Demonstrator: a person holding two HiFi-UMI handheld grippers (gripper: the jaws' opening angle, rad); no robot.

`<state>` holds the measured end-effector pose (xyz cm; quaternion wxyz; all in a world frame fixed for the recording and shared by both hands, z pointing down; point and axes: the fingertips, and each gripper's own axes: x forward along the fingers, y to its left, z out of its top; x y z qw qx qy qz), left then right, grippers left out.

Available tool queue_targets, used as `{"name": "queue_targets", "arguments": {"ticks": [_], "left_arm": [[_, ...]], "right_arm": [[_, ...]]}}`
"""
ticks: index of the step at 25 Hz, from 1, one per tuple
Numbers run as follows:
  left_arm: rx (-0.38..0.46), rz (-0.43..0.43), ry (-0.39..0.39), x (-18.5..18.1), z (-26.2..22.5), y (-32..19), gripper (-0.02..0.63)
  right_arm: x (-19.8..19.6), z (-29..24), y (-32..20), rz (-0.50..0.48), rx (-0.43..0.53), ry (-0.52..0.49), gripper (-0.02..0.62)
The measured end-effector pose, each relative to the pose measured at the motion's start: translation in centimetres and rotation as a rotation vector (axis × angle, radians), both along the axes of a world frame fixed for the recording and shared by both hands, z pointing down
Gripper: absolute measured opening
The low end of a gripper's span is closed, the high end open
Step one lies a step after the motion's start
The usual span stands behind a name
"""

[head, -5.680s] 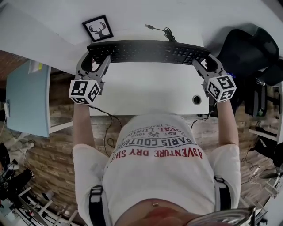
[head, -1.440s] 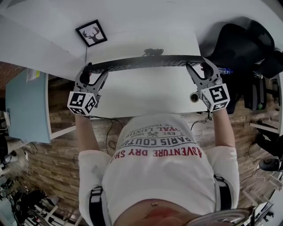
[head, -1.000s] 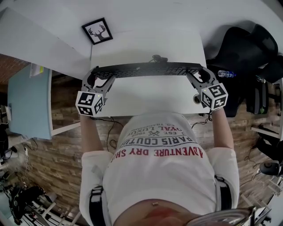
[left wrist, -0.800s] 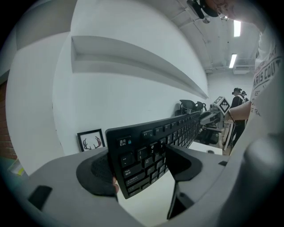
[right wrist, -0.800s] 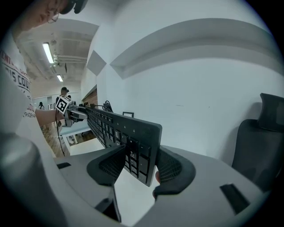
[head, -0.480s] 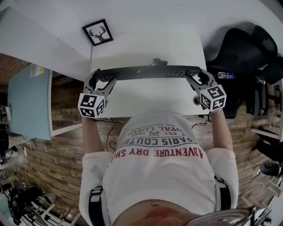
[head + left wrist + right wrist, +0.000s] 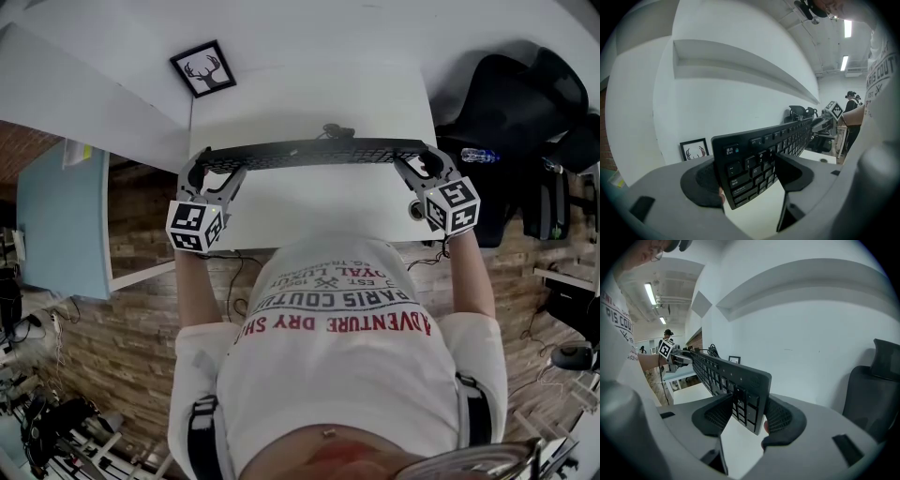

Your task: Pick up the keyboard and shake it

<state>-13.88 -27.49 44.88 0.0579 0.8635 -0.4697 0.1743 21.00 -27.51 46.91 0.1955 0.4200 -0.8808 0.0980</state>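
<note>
A black keyboard (image 7: pixel 314 152) hangs tipped on its long edge above the white desk (image 7: pixel 309 98), held at both ends. In the head view my left gripper (image 7: pixel 212 168) grips its left end and my right gripper (image 7: pixel 422 162) its right end. The left gripper view shows the keyboard (image 7: pixel 761 154) with its Esc corner clamped between my left gripper's (image 7: pixel 747 180) pads. The right gripper view shows the other end of the keyboard (image 7: pixel 733 378) pinched in my right gripper (image 7: pixel 749 417). Its cable (image 7: pixel 335 131) bunches behind the top edge.
A framed deer picture (image 7: pixel 203 68) stands at the desk's far left corner against the white wall. A round cable hole (image 7: pixel 415 208) sits near the desk's front right. A black office chair (image 7: pixel 525 103) and a water bottle (image 7: pixel 475 156) are to the right.
Since the earliest frame the keyboard has gone from nearly flat at the back of the desk to tipped on edge nearer the person. Over the last second it has hardly moved.
</note>
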Motion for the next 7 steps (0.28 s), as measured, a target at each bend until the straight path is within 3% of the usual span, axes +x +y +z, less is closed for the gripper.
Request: {"name": "queue_targets", "arguments": {"ticks": [7], "left_arm": [[-0.010,0.000,0.000,0.43,0.39,-0.07,0.336]], "right_arm": [[0.41,0.26,-0.17,-0.007,-0.001,0.010,0.225]]}}
